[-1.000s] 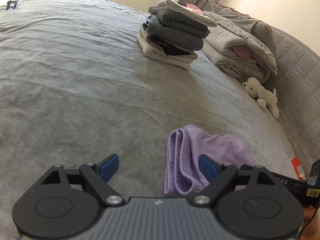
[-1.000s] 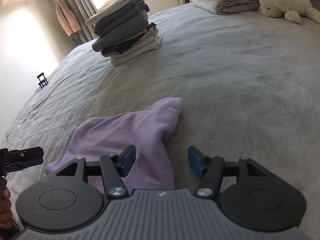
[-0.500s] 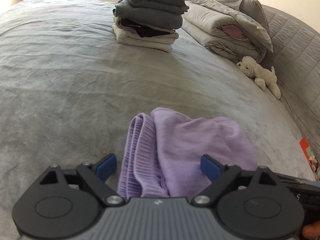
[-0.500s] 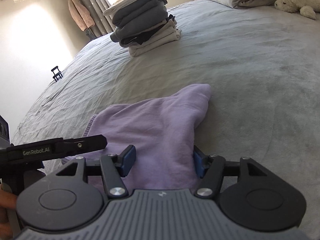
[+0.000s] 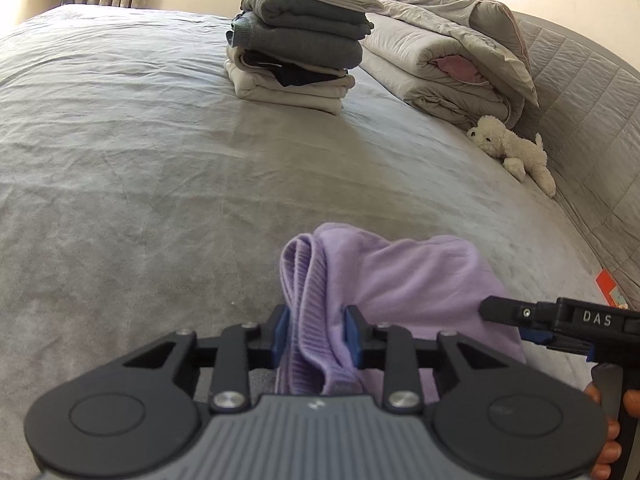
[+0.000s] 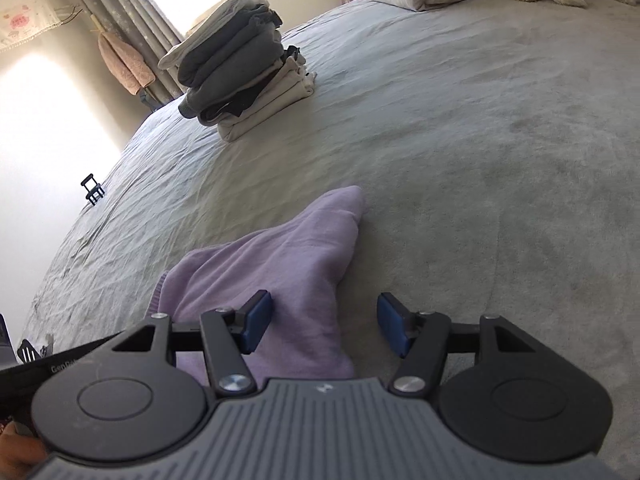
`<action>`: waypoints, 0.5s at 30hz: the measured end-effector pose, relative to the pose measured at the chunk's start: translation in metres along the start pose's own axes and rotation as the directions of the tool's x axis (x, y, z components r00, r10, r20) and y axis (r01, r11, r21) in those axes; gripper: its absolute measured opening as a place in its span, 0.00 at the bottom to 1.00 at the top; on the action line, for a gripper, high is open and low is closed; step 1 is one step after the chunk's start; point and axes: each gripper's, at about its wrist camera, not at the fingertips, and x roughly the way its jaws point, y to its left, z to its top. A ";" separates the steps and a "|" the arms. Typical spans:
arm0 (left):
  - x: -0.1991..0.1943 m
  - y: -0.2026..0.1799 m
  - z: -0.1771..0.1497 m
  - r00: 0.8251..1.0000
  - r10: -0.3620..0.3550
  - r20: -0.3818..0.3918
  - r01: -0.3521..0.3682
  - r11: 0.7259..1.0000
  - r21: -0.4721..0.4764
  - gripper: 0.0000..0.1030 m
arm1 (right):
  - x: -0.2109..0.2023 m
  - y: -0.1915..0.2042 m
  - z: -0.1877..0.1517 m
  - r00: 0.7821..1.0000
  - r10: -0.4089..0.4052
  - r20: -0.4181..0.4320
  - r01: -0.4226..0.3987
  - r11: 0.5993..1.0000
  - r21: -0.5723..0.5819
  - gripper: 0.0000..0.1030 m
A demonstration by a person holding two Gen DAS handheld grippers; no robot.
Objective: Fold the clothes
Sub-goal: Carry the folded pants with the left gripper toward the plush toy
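Note:
A lilac knit garment [image 5: 400,280] lies bunched on the grey bed [image 5: 160,180], its ribbed hem toward the left wrist camera. My left gripper [image 5: 317,336] is closing, and both blue pads touch the folded ribbed hem between them. In the right wrist view the same garment [image 6: 280,264] tapers away to a point. My right gripper [image 6: 325,326] stands open low over its near edge: the left pad is above the fabric, the right pad above bare bedcover. One finger of the right gripper [image 5: 504,312] shows at the garment's right side.
A stack of folded grey, black and cream clothes [image 5: 296,48] stands farther up the bed. A folded duvet [image 5: 448,68] and a white plush toy [image 5: 508,148] lie by the quilted headboard. A small black stand [image 6: 92,188] sits at the bed's far left edge.
My left gripper came forward and to the right onto the ribbed hem, and its jaws narrowed from wide to touching the fabric. The right gripper stayed open and rolled slightly.

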 end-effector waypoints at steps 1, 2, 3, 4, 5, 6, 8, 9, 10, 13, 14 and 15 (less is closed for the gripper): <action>0.001 0.001 0.000 1.000 -0.012 -0.003 0.012 1.000 -0.009 0.45 | 0.001 0.002 -0.001 1.000 -0.003 0.002 0.003 1.000 -0.008 0.62; 0.001 0.001 0.000 1.000 -0.027 -0.004 0.027 0.999 -0.016 0.54 | 0.001 0.004 -0.002 1.000 -0.007 0.004 0.007 1.000 -0.021 0.62; 0.001 0.000 -0.001 0.999 -0.043 -0.005 0.043 0.999 -0.020 0.59 | 0.001 0.006 -0.003 1.000 -0.011 0.006 0.011 0.999 -0.035 0.62; 0.002 -0.001 -0.002 0.998 -0.059 -0.007 0.059 0.998 -0.021 0.71 | 0.002 0.009 -0.004 1.000 -0.014 0.007 0.014 0.999 -0.052 0.62; 0.004 -0.004 -0.003 0.997 -0.072 -0.008 0.071 0.997 -0.018 0.82 | 0.002 0.012 -0.005 1.000 -0.012 0.007 0.013 0.998 -0.067 0.62; 0.005 -0.007 -0.004 0.997 -0.073 -0.006 0.073 0.997 -0.009 0.84 | 0.004 0.014 -0.007 1.000 -0.006 0.005 0.006 0.997 -0.078 0.62; 0.008 -0.016 -0.007 0.999 -0.045 -0.002 0.045 0.999 0.030 0.85 | 0.006 0.018 -0.009 1.000 0.003 0.001 -0.003 0.995 -0.101 0.58; 0.009 -0.021 -0.008 1.000 -0.030 0.002 0.030 0.998 0.058 0.84 | 0.007 0.020 -0.010 1.000 0.005 0.001 -0.005 0.993 -0.118 0.43; 0.009 -0.025 -0.008 1.000 -0.010 0.007 0.009 0.996 0.088 0.71 | 0.008 0.021 -0.010 1.000 0.003 0.000 -0.003 0.992 -0.125 0.28; 0.005 -0.026 -0.006 1.000 0.005 0.014 -0.007 0.994 0.109 0.35 | 0.005 0.024 -0.010 1.000 -0.008 0.021 0.011 0.989 -0.144 0.25; 0.003 -0.024 -0.005 1.000 -0.007 0.014 0.005 0.996 0.093 0.29 | 0.003 0.025 -0.010 0.999 -0.012 0.030 0.017 0.988 -0.154 0.24; 0.000 -0.022 -0.003 1.000 -0.017 0.016 0.016 0.997 0.077 0.26 | 0.000 0.028 -0.009 0.999 -0.013 0.051 0.022 0.985 -0.171 0.23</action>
